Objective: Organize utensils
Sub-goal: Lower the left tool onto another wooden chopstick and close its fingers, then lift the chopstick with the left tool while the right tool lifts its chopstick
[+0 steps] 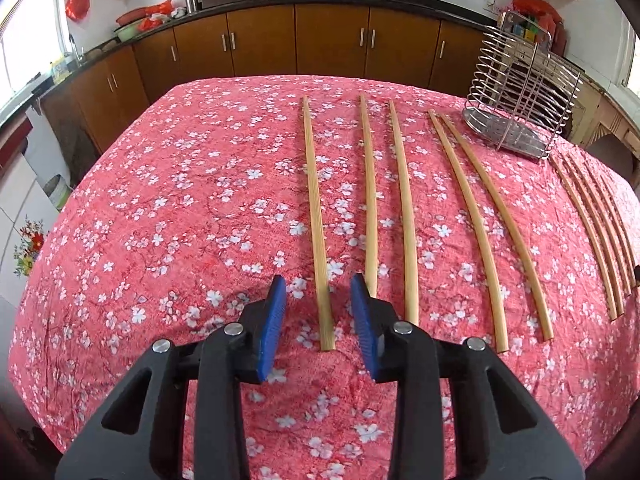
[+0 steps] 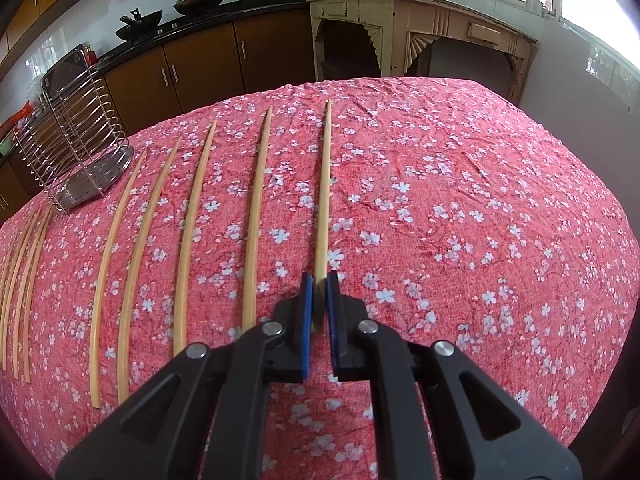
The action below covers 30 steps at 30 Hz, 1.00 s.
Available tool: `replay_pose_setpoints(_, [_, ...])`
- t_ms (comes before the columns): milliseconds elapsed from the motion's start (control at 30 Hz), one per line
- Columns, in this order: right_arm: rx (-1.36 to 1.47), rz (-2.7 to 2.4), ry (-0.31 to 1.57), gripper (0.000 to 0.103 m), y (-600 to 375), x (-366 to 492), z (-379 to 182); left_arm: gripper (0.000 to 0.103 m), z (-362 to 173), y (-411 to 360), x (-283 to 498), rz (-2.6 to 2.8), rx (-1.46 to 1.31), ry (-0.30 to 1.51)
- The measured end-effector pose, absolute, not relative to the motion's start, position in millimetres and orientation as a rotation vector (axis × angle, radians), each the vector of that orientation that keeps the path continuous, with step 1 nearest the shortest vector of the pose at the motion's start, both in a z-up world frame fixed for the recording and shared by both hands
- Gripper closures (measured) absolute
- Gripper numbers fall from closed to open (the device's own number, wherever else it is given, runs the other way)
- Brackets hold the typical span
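Brown kitchen cabinets (image 1: 260,40) are seen behind a table covered by a red floral cloth (image 1: 180,200), on which chopsticks are laid in a row. A wire rack (image 1: 520,112) is stood near the far edge. The leftmost chopstick (image 1: 316,216) is straddled, untouched, by the left gripper (image 1: 319,292), its jaws parted. The rightmost chopstick (image 2: 323,184) is clamped at its near end by the right gripper (image 2: 319,284).

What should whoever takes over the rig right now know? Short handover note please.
Left gripper: jaws open, straddling the near end of one chopstick, not gripping.
Right gripper: shut on another chopstick, which lies along the cloth.
Other chopsticks lie in rows on the cloth; the rack stands at the far edge, seemingly empty.
Done: nothing racked.
Left: probably grip, lift and rack every chopstick.
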State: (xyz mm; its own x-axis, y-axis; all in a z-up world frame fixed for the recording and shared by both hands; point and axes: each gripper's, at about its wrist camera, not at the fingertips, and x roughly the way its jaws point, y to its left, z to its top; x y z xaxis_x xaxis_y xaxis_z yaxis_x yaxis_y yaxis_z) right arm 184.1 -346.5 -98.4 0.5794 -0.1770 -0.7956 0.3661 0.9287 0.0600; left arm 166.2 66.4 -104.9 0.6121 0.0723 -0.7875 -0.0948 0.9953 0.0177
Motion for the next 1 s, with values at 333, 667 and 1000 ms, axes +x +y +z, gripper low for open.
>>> replay_pose_setpoints(333, [0.257,-0.315,0.892,0.095,-349,180,-98,0.096,-102,75,160,0.078,-0.047,0.885])
replay_pose_setpoints(667, [0.247,-0.308,0.846,0.096,-348,166,-83,0.096,-79,85,147,0.039,-0.028,0.815])
replay_pose_setpoints(1000, [0.191,-0.305,0.683,0.096,-338,154,-38,0.096,-28,84,131,0.028,-0.024,0.608])
